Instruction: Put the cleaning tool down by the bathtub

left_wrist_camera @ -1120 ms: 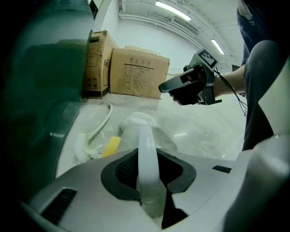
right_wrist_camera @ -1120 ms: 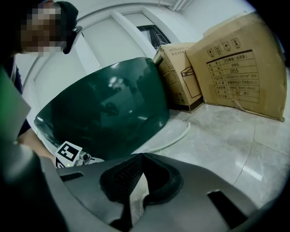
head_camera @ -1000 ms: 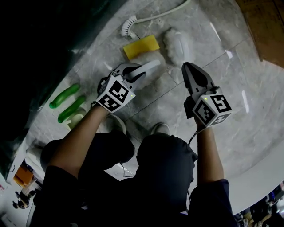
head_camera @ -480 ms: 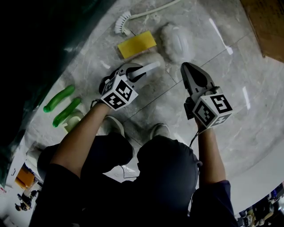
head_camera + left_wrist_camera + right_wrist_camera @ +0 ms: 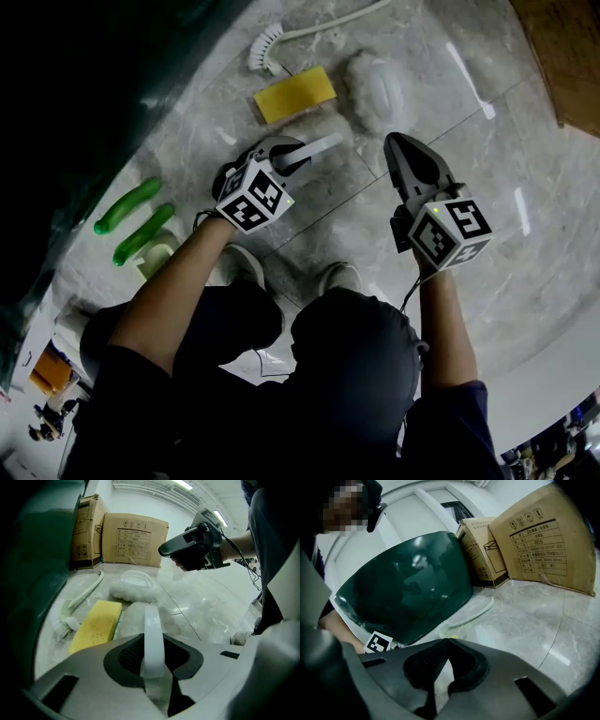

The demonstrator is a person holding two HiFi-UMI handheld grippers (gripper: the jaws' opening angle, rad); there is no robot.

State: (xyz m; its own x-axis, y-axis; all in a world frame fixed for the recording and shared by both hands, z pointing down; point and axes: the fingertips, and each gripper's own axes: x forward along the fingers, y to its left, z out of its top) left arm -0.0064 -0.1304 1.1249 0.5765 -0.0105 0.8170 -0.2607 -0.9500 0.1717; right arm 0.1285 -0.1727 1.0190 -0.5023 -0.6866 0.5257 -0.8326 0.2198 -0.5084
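While the left tool still pinches the white handle of the fleece scrubber, its jaws have just been easing apart, so the grip is slackening with the handle yet between the pads. The scrubber's fleece head appears to rest on the marble floor. It lies just beside the yellow sponge and near a second fleece pad and a white brush, all close to the dark green bathtub. Judgement: the set-down is nearly complete; only full release and withdrawal remain. Against the frame a second ago, the left tool sits lower and nearer the floor, and less of the fleece head shows beyond it in the head view. The right tool is pressed together on nothing and is held off to the side, in the same place as before
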